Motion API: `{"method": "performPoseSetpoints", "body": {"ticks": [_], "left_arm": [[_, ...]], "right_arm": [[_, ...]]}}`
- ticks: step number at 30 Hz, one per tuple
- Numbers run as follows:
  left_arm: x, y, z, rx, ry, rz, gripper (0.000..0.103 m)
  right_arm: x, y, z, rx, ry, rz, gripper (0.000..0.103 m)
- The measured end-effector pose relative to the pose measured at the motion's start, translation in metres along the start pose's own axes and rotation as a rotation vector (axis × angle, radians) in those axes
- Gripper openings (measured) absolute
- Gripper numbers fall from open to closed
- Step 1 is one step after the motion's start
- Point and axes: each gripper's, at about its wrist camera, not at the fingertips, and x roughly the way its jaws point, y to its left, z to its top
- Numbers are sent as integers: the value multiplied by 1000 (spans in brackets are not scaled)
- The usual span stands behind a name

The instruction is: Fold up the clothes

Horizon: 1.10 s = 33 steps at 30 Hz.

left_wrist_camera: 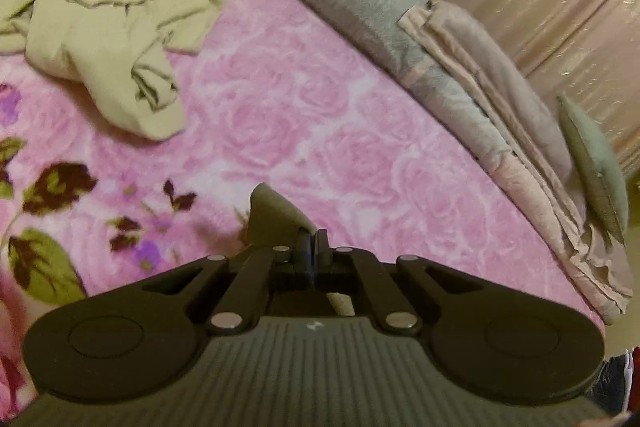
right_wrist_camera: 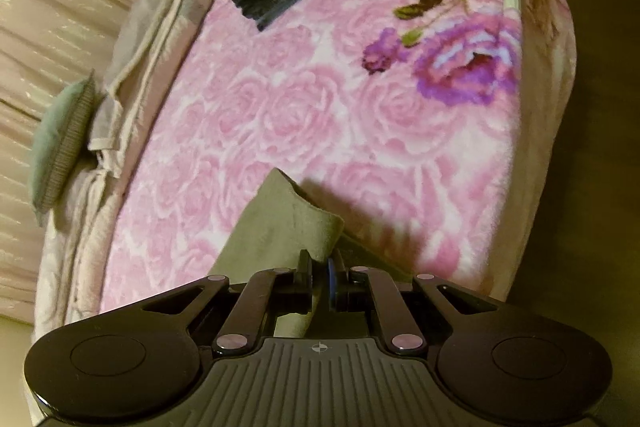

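Pink rose blanket beneath; olive garment lifted over it, strung between both claws. Left gripper clamped on one corner, right gripper on another; loose olive heap left, well apart.

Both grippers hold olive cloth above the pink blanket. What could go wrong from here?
1. The left gripper pinches only a small corner of the olive cloth, so it may slip out.
2. The right gripper holds a bunched fold, so the fold may come out uneven.
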Motion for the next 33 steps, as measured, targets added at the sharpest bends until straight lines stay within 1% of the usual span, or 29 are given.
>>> {"method": "performPoseSetpoints", "body": {"ticks": [1, 4, 5, 7, 11, 13, 15, 18, 22, 23, 25, 26, 30, 33], "left_arm": [[0, 2, -1, 7, 2, 8, 0], [9, 9, -17, 71, 63, 77, 0], [10, 12, -21, 74, 72, 85, 0], [10, 15, -27, 70, 68, 97, 0], [3, 16, -29, 95, 57, 89, 0], [5, 19, -33, 95, 68, 100, 0], [11, 22, -42, 95, 95, 122, 0], [17, 28, -50, 34, 110, 119, 0], [18, 43, -50, -106, 104, 87, 0], [17, 44, -48, -106, 106, 83, 0], [13, 38, -44, -69, 89, 58, 0], [7, 37, -41, -68, 63, 21, 0], [-11, 42, -34, -47, 19, -31, 0], [-7, 52, -44, -27, 73, 16, 0]], "right_arm": [[1, -3, -2, -2, 4, -11, 6], [11, -13, -8, -4, 25, -57, 6], [15, -16, -9, 2, 27, -66, 6], [19, -18, -9, 0, 17, -69, 6], [17, -9, -4, -52, -16, -37, 6], [20, -10, -3, -57, 1, -58, 6], [29, -12, -7, -66, 31, -101, 6], [33, -15, -12, -34, 31, -108, 6], [34, -14, -12, -24, 30, -125, 6], [34, -13, -11, -27, 31, -131, 6], [33, -10, -10, -34, 31, -142, 6], [33, -8, -10, -37, 31, -147, 6], [29, -7, -6, -35, 32, -157, 6], [31, -8, -7, -26, 36, -169, 6]]}}
